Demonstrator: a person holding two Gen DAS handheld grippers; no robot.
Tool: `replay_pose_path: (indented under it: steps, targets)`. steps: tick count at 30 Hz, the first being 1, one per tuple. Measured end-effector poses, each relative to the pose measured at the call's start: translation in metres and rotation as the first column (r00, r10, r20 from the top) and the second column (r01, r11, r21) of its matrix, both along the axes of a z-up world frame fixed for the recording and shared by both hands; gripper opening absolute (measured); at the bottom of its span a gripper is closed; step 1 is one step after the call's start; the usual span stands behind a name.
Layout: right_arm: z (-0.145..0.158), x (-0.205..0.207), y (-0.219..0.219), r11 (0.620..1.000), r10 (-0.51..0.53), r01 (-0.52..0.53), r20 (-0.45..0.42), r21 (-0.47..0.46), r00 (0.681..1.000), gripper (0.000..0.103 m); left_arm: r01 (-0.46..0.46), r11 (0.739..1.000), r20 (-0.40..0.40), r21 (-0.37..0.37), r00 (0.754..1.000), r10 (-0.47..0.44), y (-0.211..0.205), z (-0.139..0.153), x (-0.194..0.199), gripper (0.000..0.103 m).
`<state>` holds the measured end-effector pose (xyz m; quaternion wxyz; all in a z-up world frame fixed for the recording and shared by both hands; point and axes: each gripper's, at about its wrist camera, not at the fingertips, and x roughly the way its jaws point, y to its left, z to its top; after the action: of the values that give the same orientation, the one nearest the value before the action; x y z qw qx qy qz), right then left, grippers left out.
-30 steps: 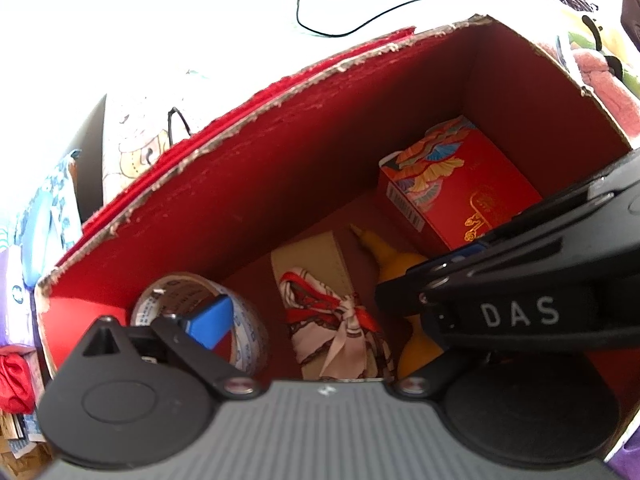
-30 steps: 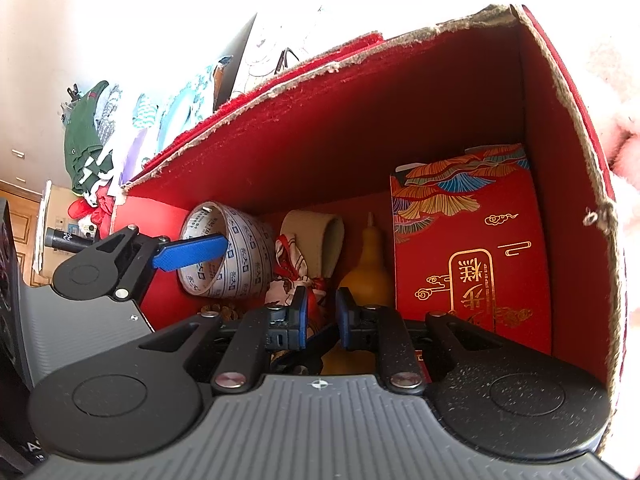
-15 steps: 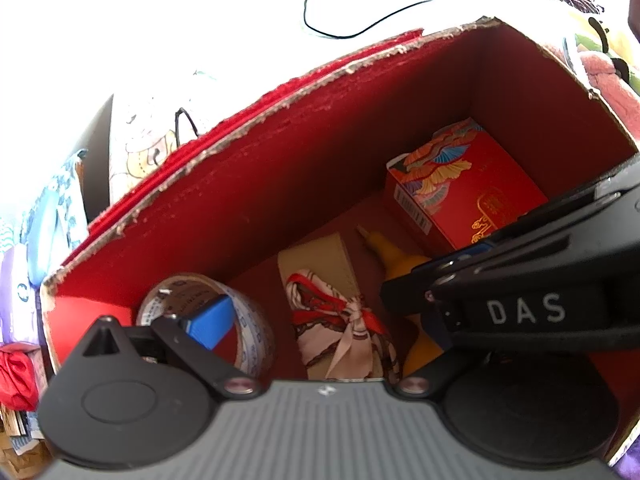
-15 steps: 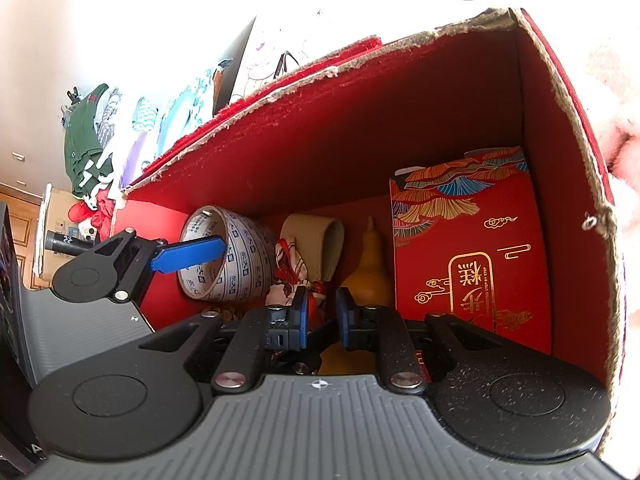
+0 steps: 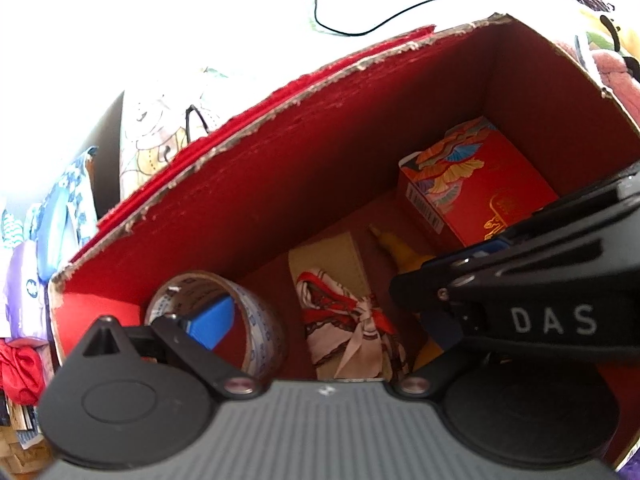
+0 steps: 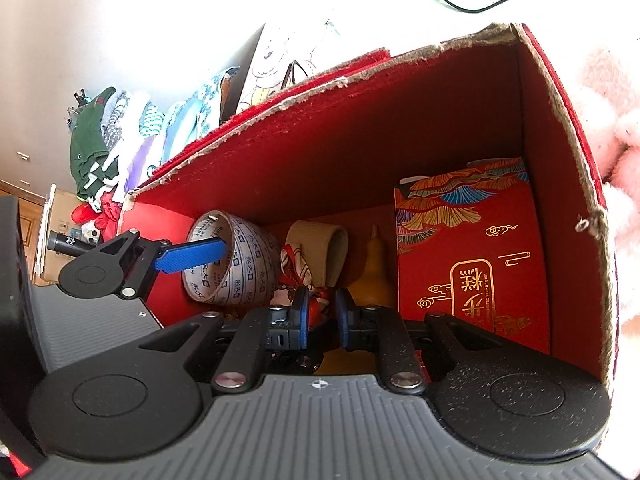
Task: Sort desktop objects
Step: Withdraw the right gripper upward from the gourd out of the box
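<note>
A red cardboard box (image 5: 280, 184) (image 6: 360, 132) holds everything. A roll of printed tape (image 5: 260, 332) (image 6: 240, 268) leans at its left end. My left gripper (image 5: 324, 320) is open wide; its blue left finger (image 6: 192, 258) reaches inside the roll, and its right finger is hidden behind the right gripper's body. A beige case (image 5: 332, 256) (image 6: 320, 240) wrapped in a red-and-white scarf (image 5: 348, 320) (image 6: 294, 268) lies mid-box, beside a yellow gourd (image 6: 374, 268). My right gripper (image 6: 322, 316) (image 5: 540, 300) is nearly closed, with scarf fabric in the narrow gap.
A red patterned gift box (image 6: 468, 264) (image 5: 476, 196) fills the box's right end. Outside the box are a black cable (image 5: 360, 8) on a bright surface, printed papers (image 5: 160, 128), a pile of clothes (image 6: 104, 148) on the left and something pink and fluffy (image 6: 616, 152) on the right.
The left wrist view has drifted slightly, so the box contents sit a little further right. Neither gripper's fingers have changed their spacing.
</note>
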<state>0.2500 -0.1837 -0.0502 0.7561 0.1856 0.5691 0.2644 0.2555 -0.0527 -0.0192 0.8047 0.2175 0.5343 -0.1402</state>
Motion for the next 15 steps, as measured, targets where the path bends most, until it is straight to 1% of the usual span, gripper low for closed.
replay_pose_path:
  steps: [11,15]
  targets:
    - [0.002,-0.004,0.0,1.0,0.003,-0.003,0.035,0.002,0.999,0.017,0.011,1.0,0.029,0.028,1.0,-0.012,0.005,0.003,0.009,0.1]
    - [0.003,-0.006,0.001,1.0,0.005,-0.005,0.048,0.005,0.999,0.017,0.014,0.999,0.025,0.034,1.0,-0.015,0.007,0.003,0.014,0.1]
